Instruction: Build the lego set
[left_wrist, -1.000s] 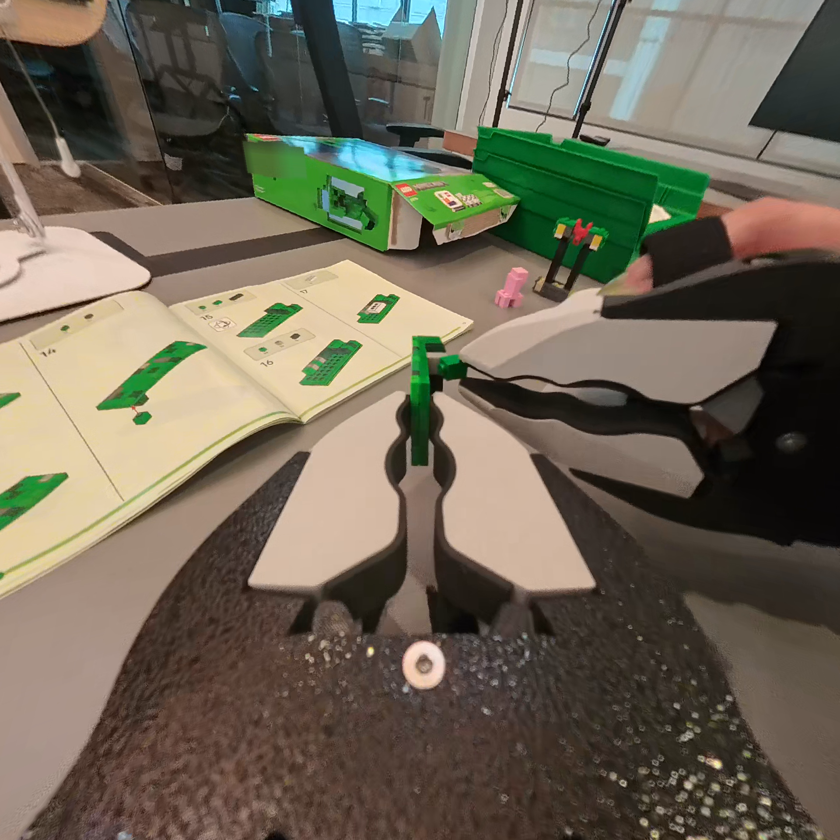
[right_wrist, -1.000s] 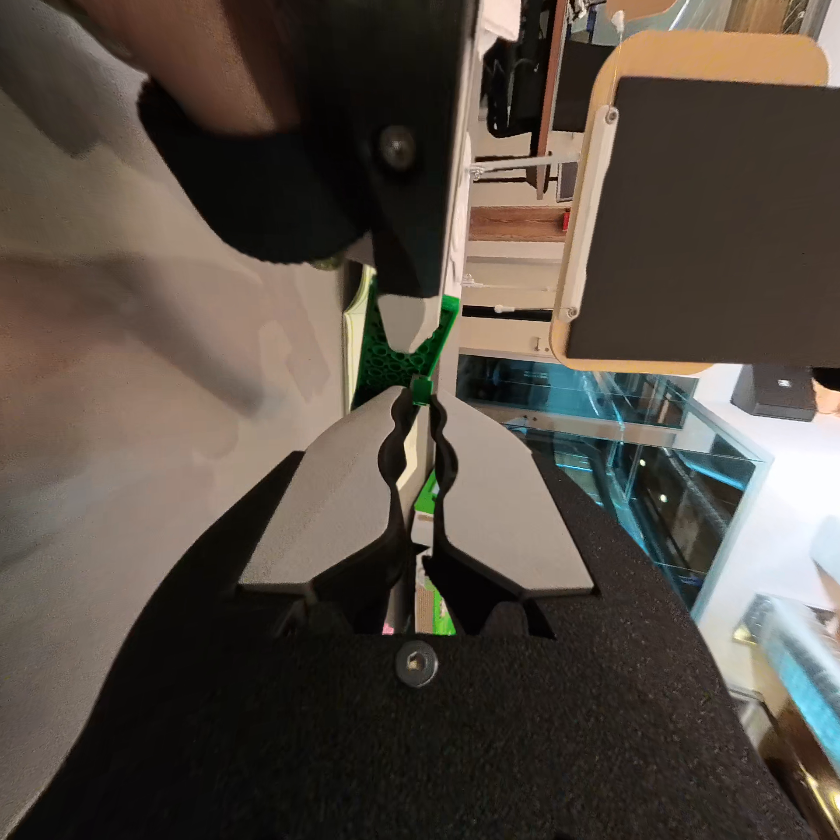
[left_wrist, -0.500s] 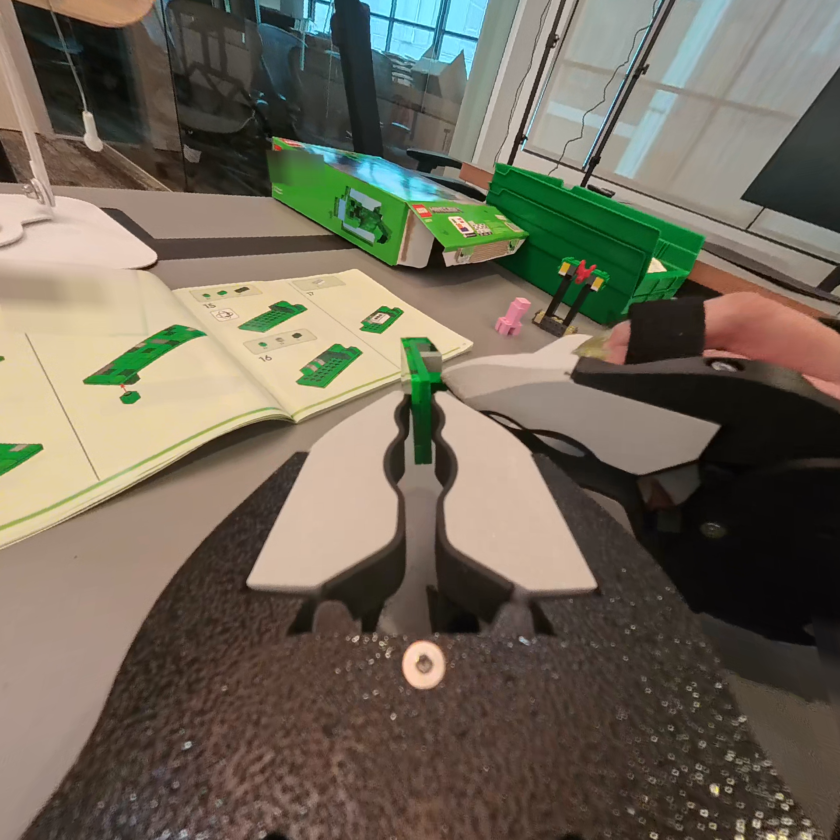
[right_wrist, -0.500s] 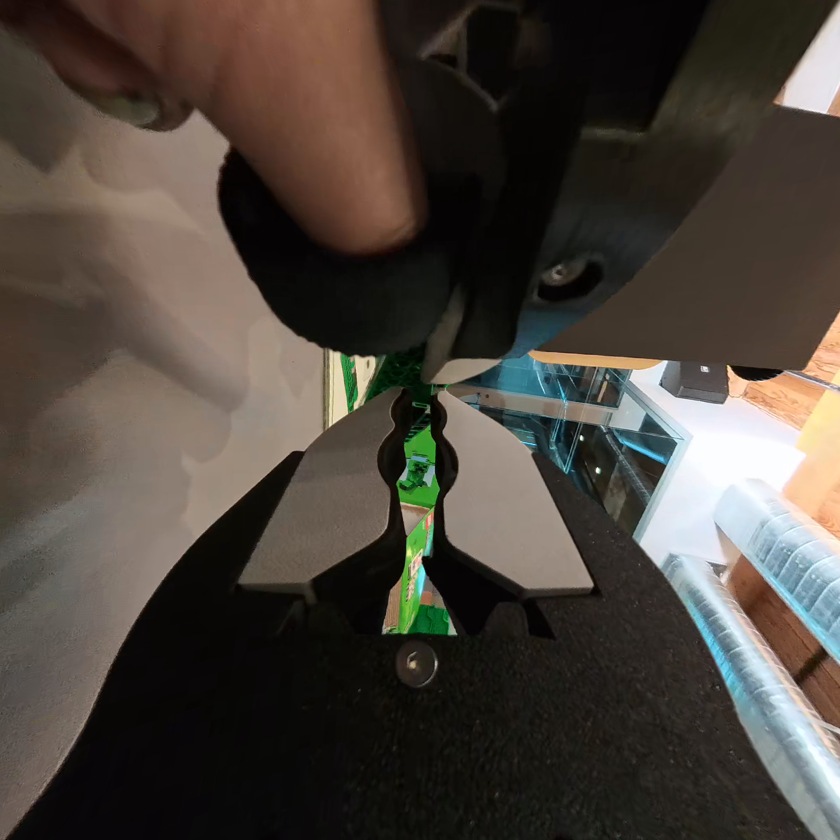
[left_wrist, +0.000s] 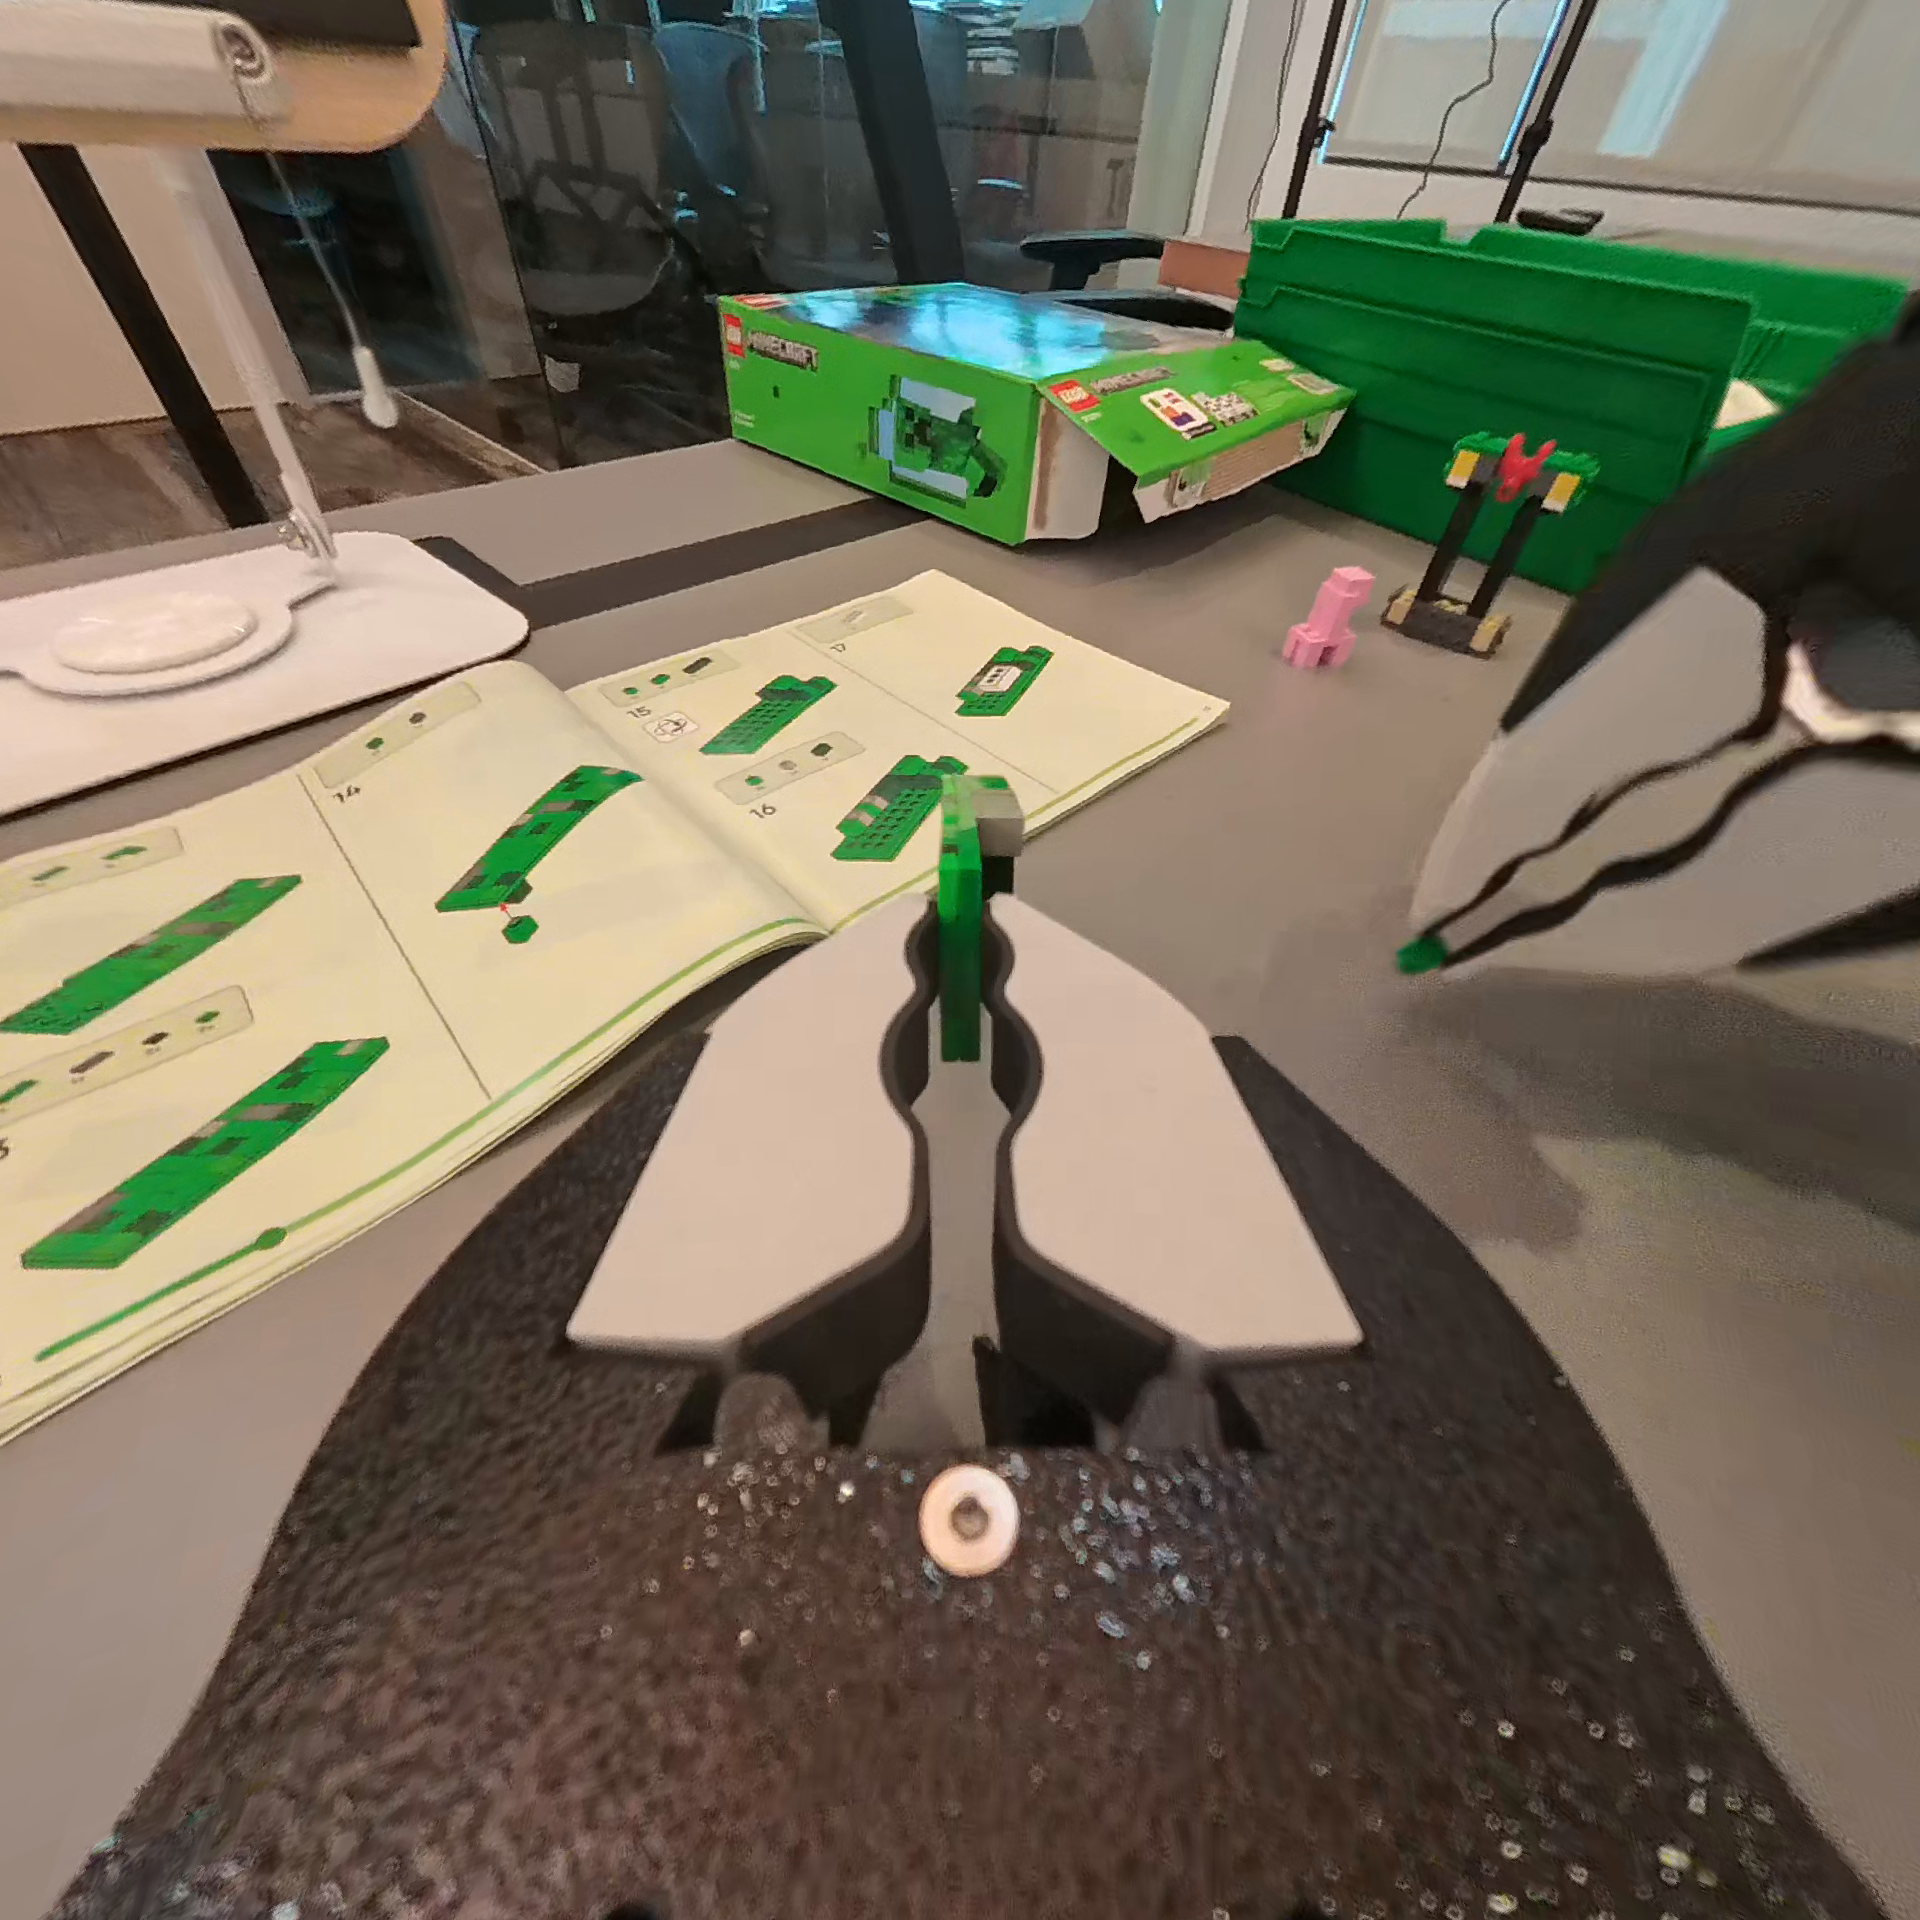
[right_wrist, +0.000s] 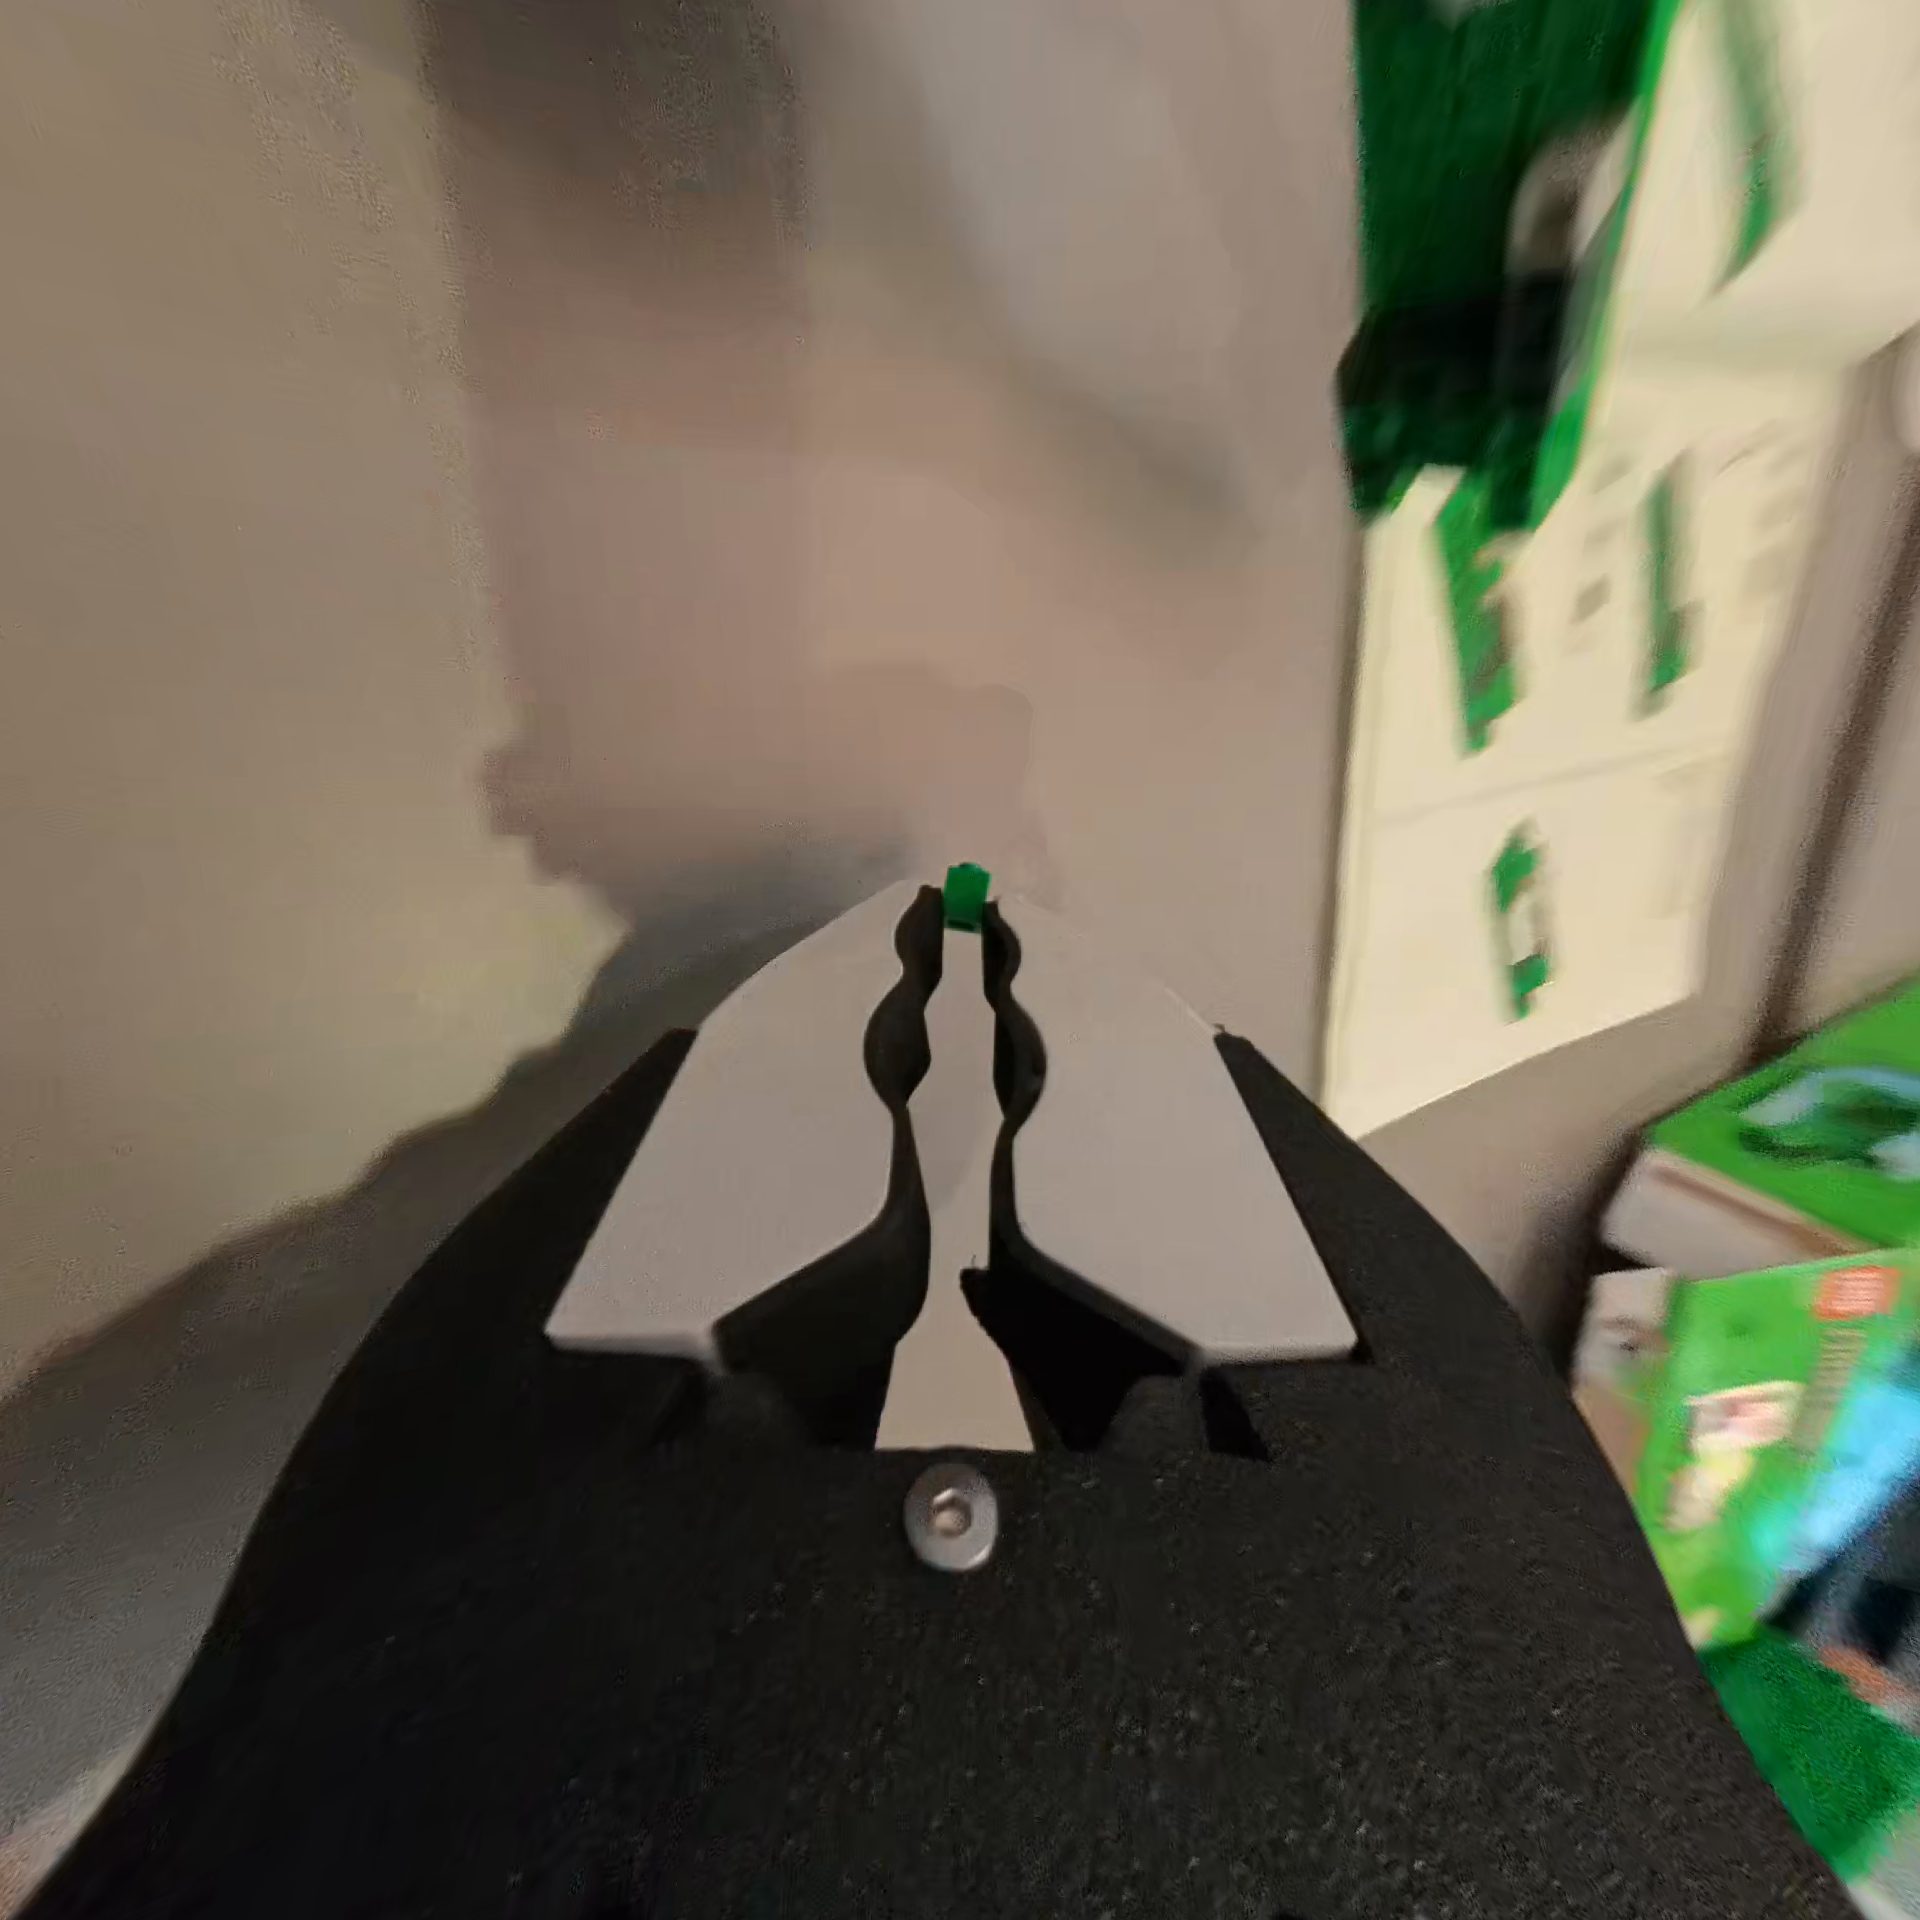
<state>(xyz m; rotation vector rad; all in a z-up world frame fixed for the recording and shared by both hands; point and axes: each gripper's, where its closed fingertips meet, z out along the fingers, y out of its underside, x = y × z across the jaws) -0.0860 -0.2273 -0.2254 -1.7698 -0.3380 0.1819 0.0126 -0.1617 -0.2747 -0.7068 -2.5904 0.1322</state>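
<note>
Clamping a flat green lego plate assembly (left_wrist: 958, 935) upright, the left gripper (left_wrist: 961, 914) faces the right gripper (right_wrist: 964, 902), which pinches a tiny green stud piece (right_wrist: 963, 896).

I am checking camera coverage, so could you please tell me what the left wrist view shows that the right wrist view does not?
Only the left wrist view shows the left gripper clamping the green plate assembly upright, plus the pink figure and a small black-posted model. Only the right wrist view, heavily blurred, shows the small green piece between its own fingertips head-on. Both show the right gripper pinching that piece, the open instruction booklet and the green box.
</note>
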